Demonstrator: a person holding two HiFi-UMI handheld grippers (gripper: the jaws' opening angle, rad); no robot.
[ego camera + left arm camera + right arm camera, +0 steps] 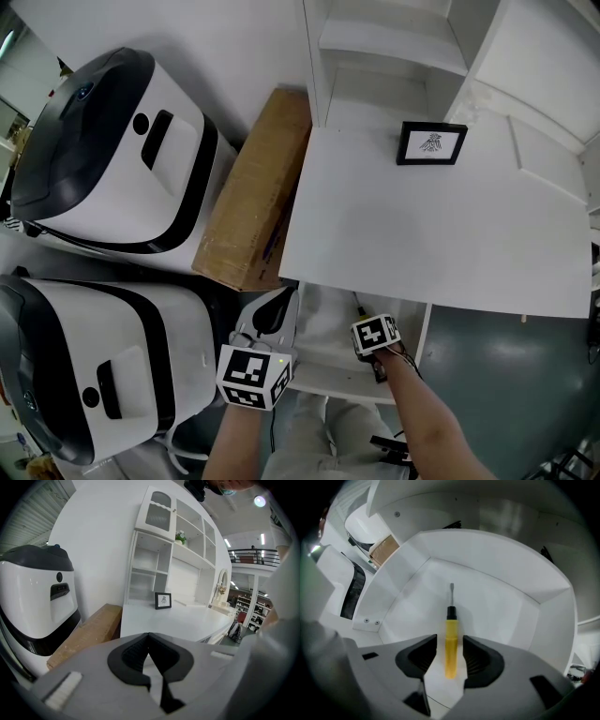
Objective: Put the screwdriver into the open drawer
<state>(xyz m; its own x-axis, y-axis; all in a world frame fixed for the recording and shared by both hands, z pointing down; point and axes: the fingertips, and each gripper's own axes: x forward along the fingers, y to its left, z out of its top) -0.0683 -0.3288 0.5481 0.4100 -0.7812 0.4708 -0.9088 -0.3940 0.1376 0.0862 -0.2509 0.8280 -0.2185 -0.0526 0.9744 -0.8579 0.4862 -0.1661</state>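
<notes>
The screwdriver (451, 630), yellow-handled with a black collar and a thin metal shaft, lies on the floor of the open white drawer (506, 606), pointing away from me. My right gripper (450, 641) points steeply down into the drawer and is open: its black pads flank the handle with a gap on each side. In the head view the right gripper (378, 364) is inside the drawer (323, 361) under the desk's front edge. My left gripper (278, 305) hovers left of the drawer. In its own view the left gripper (149, 637) is shut, holding nothing.
A white desk top (422, 225) overhangs the drawer and carries a small black picture frame (430, 142). White shelving (394, 47) stands behind it. A long cardboard box (258, 187) leans at the desk's left, beside two white-and-black machines (112, 150) (94, 375).
</notes>
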